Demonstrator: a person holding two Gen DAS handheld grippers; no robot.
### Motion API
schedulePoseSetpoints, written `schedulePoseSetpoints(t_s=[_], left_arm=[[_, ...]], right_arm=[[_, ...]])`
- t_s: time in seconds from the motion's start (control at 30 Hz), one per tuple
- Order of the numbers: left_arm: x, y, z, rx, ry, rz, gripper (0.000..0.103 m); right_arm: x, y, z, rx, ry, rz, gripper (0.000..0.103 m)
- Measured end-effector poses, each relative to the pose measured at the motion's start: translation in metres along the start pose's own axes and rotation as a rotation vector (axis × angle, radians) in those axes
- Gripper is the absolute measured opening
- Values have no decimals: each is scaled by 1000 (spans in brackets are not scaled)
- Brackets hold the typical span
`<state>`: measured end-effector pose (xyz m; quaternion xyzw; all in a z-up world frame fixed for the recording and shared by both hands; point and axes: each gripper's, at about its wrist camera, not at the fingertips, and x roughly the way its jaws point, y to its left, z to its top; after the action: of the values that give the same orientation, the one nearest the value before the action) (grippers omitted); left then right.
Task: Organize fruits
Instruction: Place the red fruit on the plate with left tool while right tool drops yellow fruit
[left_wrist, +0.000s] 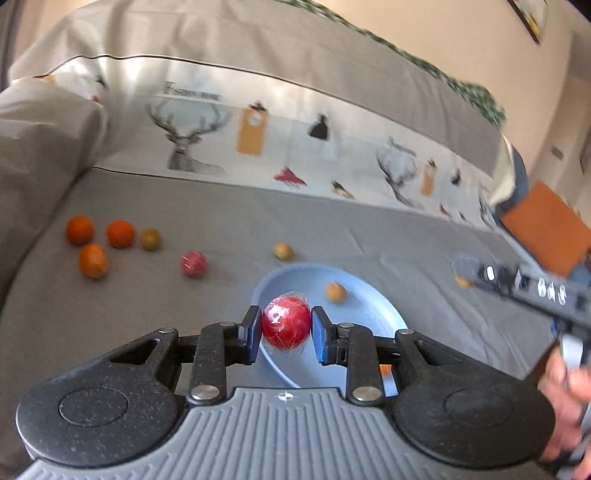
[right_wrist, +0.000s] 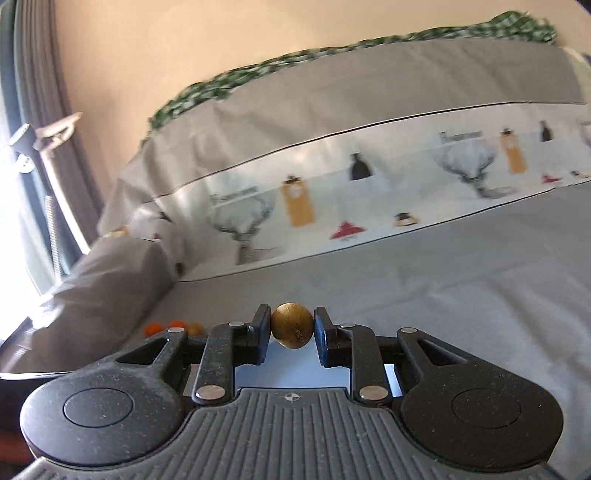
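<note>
Grippers (left_wrist: 285, 328) (right_wrist: 291, 326) level, fruit-laden.

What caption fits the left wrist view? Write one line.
Left claw grips a plastic-wrapped red apple over a blue plate holding one small brown fruit.

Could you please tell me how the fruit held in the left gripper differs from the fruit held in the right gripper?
The red fruit in the left gripper is bright red and wrapped in clear film; the brown fruit in the right gripper is dull golden-brown and bare. The red fruit looks round, the brown fruit slightly oval. Both are pinched between the fingertips.
</note>
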<state>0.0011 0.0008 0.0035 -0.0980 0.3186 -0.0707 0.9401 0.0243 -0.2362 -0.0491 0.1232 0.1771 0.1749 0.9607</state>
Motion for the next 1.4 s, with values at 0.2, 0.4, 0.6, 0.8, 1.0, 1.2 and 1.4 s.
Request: schedulePoseSetpoints(t_s=[0.2, 0.4, 0.6, 0.8, 1.0, 1.2, 1.4], left_arm=[[15, -17, -10, 79, 33, -6, 32], [23, -12, -11, 71, 44, -5, 32], [33, -14, -13, 90, 65, -4, 32], [47, -28, -21, 171, 93, -8, 32], [56, -35, -28, 221, 106, -8, 32], [58, -35, -28, 223, 109, -4, 32], [58, -37, -30, 230, 107, -2, 32]], right_arm=[[-6, -22, 1, 8, 10, -35, 26], [17, -16, -13, -24, 74, -27, 26], [35, -4, -21, -60, 121, -6, 26], [45, -2, -24, -79, 150, -3, 26], [51, -1, -27, -96, 170, 0, 26], [54, 4, -29, -123, 184, 8, 26], [55, 5, -29, -134, 189, 10, 26]])
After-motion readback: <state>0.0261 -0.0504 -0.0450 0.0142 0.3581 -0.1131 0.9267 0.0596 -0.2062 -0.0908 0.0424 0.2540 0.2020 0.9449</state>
